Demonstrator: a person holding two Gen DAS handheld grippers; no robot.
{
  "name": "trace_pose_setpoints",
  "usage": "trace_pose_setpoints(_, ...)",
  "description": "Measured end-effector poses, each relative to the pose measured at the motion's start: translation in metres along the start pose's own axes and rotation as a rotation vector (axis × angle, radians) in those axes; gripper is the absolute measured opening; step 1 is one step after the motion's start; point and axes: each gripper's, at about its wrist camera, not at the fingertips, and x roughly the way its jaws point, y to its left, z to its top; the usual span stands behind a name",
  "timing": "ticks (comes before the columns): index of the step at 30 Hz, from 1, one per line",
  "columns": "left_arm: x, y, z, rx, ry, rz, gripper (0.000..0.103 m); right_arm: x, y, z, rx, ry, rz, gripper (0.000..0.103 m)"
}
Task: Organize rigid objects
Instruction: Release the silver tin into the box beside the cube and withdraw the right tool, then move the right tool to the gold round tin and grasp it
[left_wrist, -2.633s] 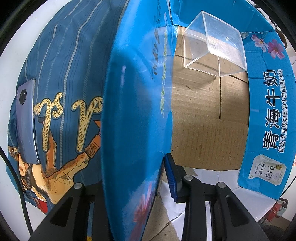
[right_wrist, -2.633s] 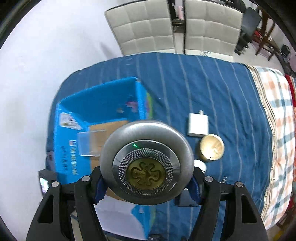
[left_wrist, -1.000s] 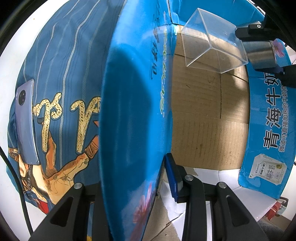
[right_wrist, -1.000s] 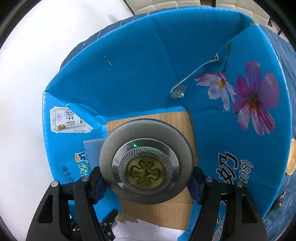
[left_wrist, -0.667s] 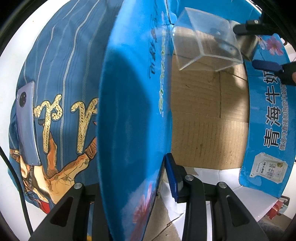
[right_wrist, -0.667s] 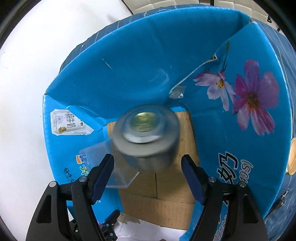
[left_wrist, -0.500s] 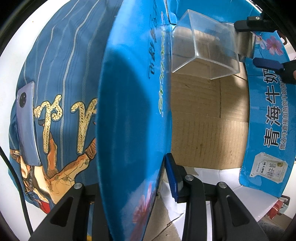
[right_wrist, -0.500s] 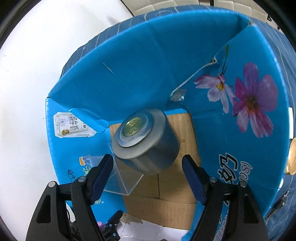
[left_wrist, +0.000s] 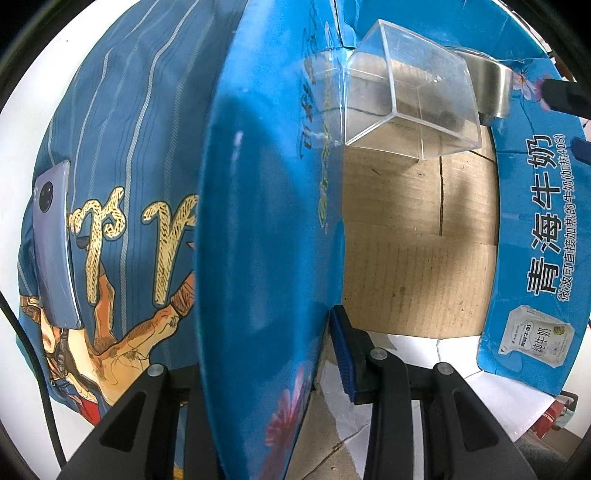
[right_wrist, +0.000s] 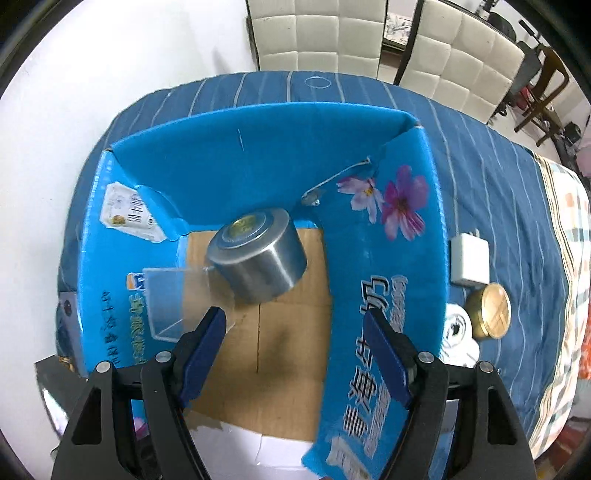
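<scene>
A round silver tin (right_wrist: 258, 258) with a gold emblem on its lid lies tilted on the brown floor of the blue cardboard box (right_wrist: 258, 162). It leans against a clear plastic box (right_wrist: 173, 302). My right gripper (right_wrist: 293, 321) hangs open above the floor, apart from the tin, with nothing between its fingers. In the left wrist view my left gripper (left_wrist: 266, 343) is shut on the blue box's side wall (left_wrist: 258, 221). The clear plastic box (left_wrist: 406, 107) sits at the far end, with the silver tin (left_wrist: 487, 88) behind it. Its left finger is hidden by the wall.
A purple phone (left_wrist: 55, 243) lies on the blue striped cloth outside the box. A white charger (right_wrist: 469, 258), a gold round tin (right_wrist: 489, 310) and a white object (right_wrist: 458, 332) lie to the right of the box. Padded chairs (right_wrist: 317, 37) stand beyond the table.
My right gripper opened and let go of the silver tin, which dropped into the box and tipped against the clear box, shoving it sideways. The right gripper then rose. The left gripper stayed put.
</scene>
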Motion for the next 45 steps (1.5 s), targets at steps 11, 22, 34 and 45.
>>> trace_pose_setpoints(11, 0.001, 0.002, 0.0, -0.008, 0.003, -0.002, 0.033, -0.052, -0.013, -0.024, 0.031, -0.028, 0.084, 0.079)
trace_pose_setpoints(22, 0.001, 0.0, 0.001, -0.004, 0.003, 0.003, 0.033, -0.077, -0.128, -0.041, 0.262, -0.039, 0.101, 0.079)
trace_pose_setpoints(34, 0.001, 0.0, 0.001, -0.005, 0.003, 0.002, 0.033, 0.006, -0.263, -0.041, 0.548, 0.066, 0.067, 0.079)
trace_pose_setpoints(45, 0.001, 0.001, 0.003, -0.009, 0.006, 0.002, 0.033, 0.069, -0.253, -0.021, 0.539, 0.168, 0.097, 0.079)
